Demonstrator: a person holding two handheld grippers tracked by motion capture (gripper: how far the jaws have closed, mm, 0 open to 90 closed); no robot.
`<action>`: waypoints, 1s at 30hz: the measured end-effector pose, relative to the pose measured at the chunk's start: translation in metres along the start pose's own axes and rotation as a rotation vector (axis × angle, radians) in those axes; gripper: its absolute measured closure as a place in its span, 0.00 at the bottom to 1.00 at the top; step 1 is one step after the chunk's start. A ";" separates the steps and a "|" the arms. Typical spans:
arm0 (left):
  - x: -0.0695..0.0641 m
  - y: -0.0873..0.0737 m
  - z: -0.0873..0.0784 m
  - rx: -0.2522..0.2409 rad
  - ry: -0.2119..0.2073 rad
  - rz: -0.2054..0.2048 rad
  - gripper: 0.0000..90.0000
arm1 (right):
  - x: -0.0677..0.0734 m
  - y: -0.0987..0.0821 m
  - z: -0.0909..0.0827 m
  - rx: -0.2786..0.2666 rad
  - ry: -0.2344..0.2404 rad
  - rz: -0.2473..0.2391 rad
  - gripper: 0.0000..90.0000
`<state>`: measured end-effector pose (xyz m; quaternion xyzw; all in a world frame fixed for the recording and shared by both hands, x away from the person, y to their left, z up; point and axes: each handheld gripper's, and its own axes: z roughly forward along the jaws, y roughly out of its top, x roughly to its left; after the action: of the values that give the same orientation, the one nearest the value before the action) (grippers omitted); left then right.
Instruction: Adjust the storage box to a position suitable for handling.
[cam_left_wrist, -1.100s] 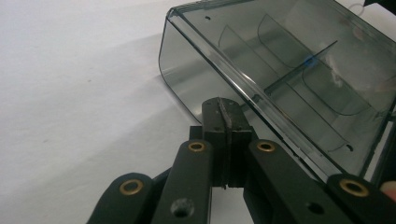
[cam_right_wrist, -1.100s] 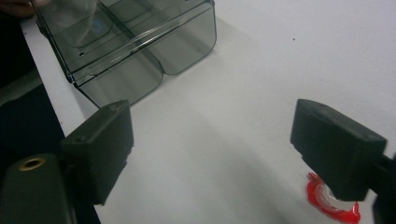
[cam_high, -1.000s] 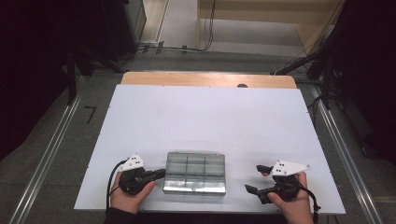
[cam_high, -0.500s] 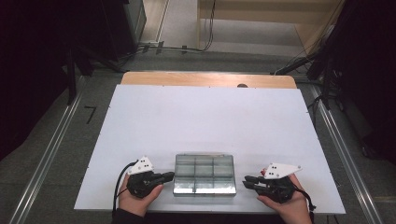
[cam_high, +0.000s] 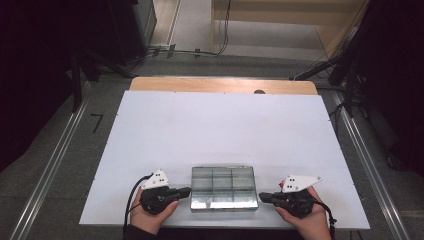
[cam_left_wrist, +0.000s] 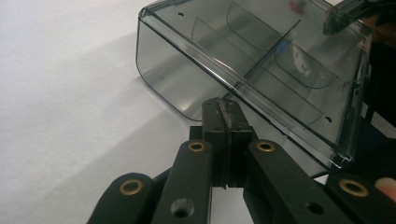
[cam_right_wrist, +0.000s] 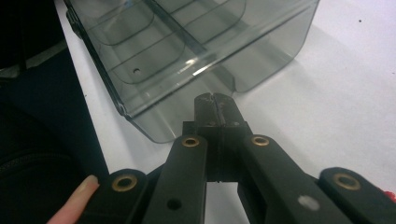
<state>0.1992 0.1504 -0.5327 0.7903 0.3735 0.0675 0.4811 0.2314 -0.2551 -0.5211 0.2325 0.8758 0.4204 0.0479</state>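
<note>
A smoky clear plastic compartment box (cam_high: 224, 187) lies flat on the white table (cam_high: 215, 130), close to its near edge. My left gripper (cam_high: 187, 190) is shut, its tip at the box's left wall. In the left gripper view the closed jaws (cam_left_wrist: 223, 105) meet just under the box (cam_left_wrist: 261, 60) rim, nothing between them. My right gripper (cam_high: 262, 196) points at the box's right wall. Its jaws have just been closing and are shut; in the right gripper view the tip (cam_right_wrist: 215, 100) rests at the box (cam_right_wrist: 187, 46) side, holding nothing.
The table's wooden far edge (cam_high: 222, 85) borders a grey floor with cables. Metal rails (cam_high: 45, 175) run along both sides. The white surface stretches wide beyond the box. A person's hands hold both grippers at the near edge.
The box has slid a little to the right, with the left gripper following it. The right gripper's jaws went from open to shut beside the box.
</note>
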 end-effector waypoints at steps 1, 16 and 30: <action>-0.001 0.000 0.001 0.002 -0.003 0.006 1.00 | 0.000 0.000 0.000 0.000 0.000 -0.002 0.97; -0.009 0.004 0.012 -0.013 0.014 0.011 1.00 | -0.005 -0.005 -0.004 -0.012 -0.014 0.025 0.98; -0.012 0.006 0.006 -0.027 -0.013 0.043 1.00 | -0.006 -0.002 -0.009 -0.024 -0.011 0.009 0.98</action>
<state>0.1968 0.1366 -0.5282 0.7919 0.3525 0.0778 0.4925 0.2335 -0.2657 -0.5174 0.2382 0.8693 0.4299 0.0535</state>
